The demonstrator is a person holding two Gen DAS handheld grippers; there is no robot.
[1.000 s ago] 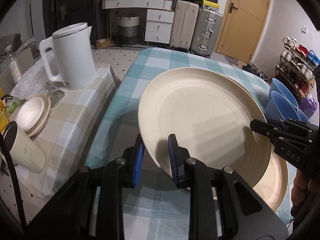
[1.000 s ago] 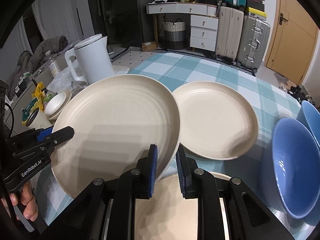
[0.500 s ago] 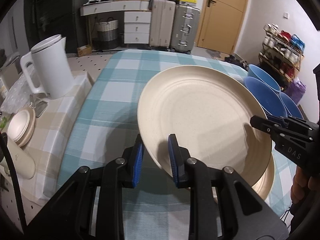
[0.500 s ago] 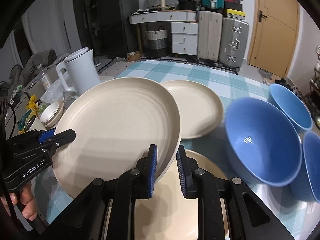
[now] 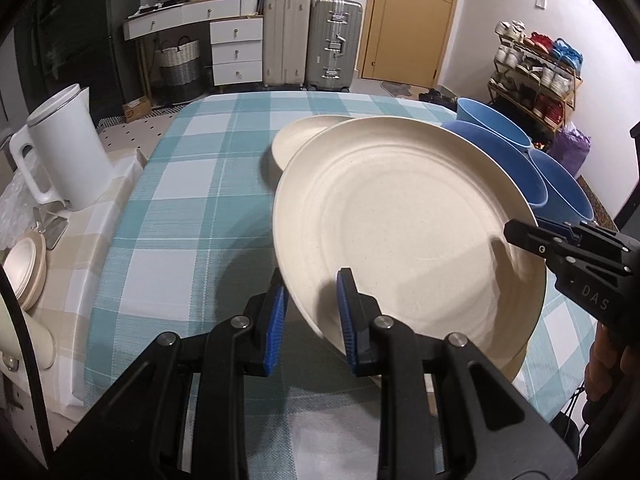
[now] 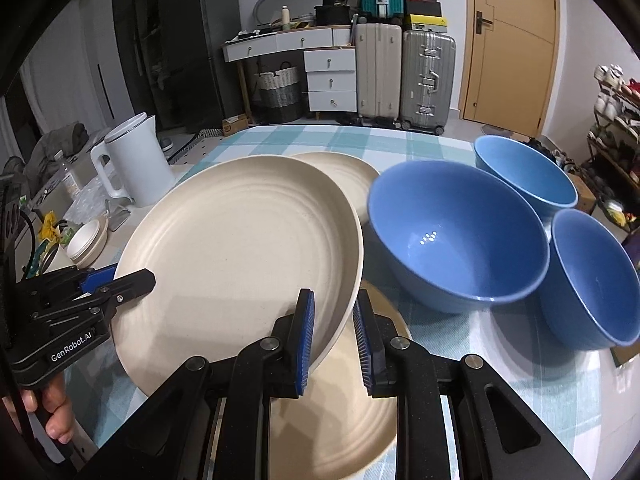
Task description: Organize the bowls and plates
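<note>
A large cream plate (image 5: 408, 232) (image 6: 240, 248) is held in the air by both grippers, tilted. My left gripper (image 5: 312, 316) is shut on its near-left rim. My right gripper (image 6: 334, 336) is shut on its right rim; it also shows in the left wrist view (image 5: 520, 236). A second cream plate (image 6: 340, 400) lies on the table under it. A third cream plate (image 5: 304, 136) (image 6: 352, 172) lies farther back. Three blue bowls (image 6: 460, 244) (image 6: 524, 168) (image 6: 592, 280) stand to the right.
The table has a teal checked cloth (image 5: 192, 184). A white kettle (image 5: 64, 148) stands on a side surface at the left, with small cream dishes (image 5: 24, 268) beside it. Suitcases, drawers and a shoe rack stand beyond the table.
Both grippers have carried the held plate to the right, toward the blue bowls. The far plate and bowls have come more into view.
</note>
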